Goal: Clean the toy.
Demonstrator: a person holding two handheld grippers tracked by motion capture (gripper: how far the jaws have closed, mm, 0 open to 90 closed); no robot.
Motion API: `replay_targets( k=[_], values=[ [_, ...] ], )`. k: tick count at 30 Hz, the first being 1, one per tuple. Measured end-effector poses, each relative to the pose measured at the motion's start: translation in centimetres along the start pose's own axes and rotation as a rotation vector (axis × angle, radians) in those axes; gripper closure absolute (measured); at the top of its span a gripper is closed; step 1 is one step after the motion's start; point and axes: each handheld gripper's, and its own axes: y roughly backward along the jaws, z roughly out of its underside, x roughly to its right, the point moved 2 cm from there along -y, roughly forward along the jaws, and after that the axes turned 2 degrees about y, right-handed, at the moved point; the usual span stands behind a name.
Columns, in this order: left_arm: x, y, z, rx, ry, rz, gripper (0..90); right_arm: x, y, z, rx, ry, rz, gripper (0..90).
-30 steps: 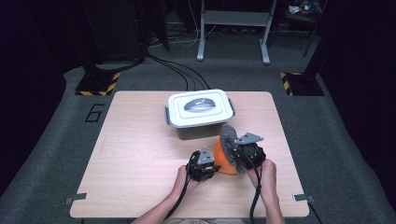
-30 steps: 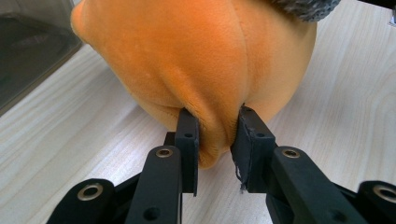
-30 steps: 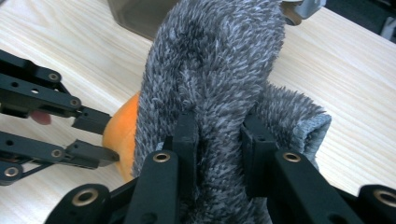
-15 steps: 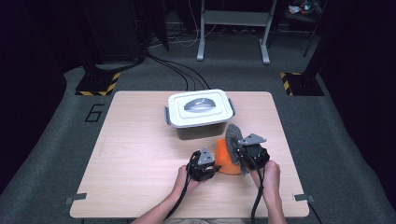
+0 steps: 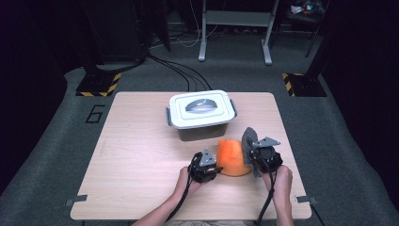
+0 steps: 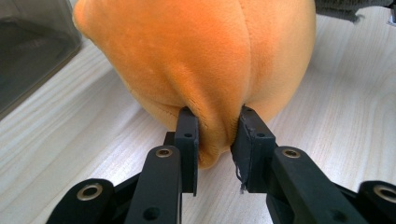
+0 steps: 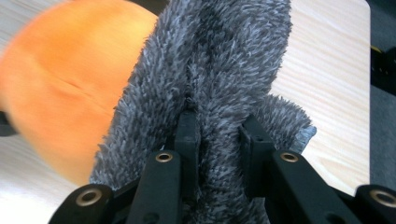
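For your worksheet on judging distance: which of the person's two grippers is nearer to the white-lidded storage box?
Left. The left gripper sits just in front of the storage box, pinching the orange plush. The right gripper is farther off to the box's right, clamped on grey fuzzy fabric.

Smooth orange plush [image 6: 196,60], shaggy grey fleece [image 7: 219,70], matt pale wood table [image 5: 136,160]

Bright table, dark room
Overhead light on the table [image 5: 141,155]; surroundings near black. The orange plush [image 7: 60,93] is blurred in the right gripper view.
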Motion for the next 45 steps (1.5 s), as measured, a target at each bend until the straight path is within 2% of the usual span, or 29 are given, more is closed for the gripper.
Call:
replay_targets(
  k=[11,17,20,25,30,34,38,41,44,45],
  values=[
    [0.0,0.0,0.0,0.001,0.003,0.0,72.4,1.5,-2.7,2.1,-0.102,-0.051,0.021,72.5],
    [0.0,0.0,0.0,0.0,0.002,-0.001,72.4,1.6,-4.4,3.3,-0.166,-0.075,0.001,72.6],
    [-0.1,0.0,0.1,-0.003,0.001,-0.004,72.4,1.7,-4.8,3.6,-0.167,-0.078,-0.007,72.6],
    [-0.2,0.0,0.1,-0.002,0.001,-0.013,72.3,2.2,-3.6,3.2,-0.134,-0.08,0.006,72.7],
    [-0.1,0.0,0.2,-0.004,0.005,-0.011,72.3,2.5,-0.9,2.3,-0.047,-0.097,0.023,72.7],
    [-0.1,0.0,0.2,-0.005,0.005,-0.008,72.3,2.3,1.7,1.3,0.032,-0.076,0.024,72.7],
    [-0.1,0.0,0.1,-0.004,0.005,-0.007,72.1,1.4,4.0,0.1,0.096,-0.036,-0.01,72.6],
    [-0.1,0.0,0.1,-0.004,0.001,-0.009,72.0,0.1,4.5,-0.4,0.097,-0.001,-0.036,72.6],
    [-0.2,0.0,0.1,0.001,0.001,-0.014,71.7,-1.1,3.5,-0.4,0.065,0.031,-0.057,72.5],
    [-0.2,0.0,0.1,0.001,0.0,-0.013,71.3,-1.5,3.0,-0.4,0.047,0.021,-0.058,72.5]
  ],
)
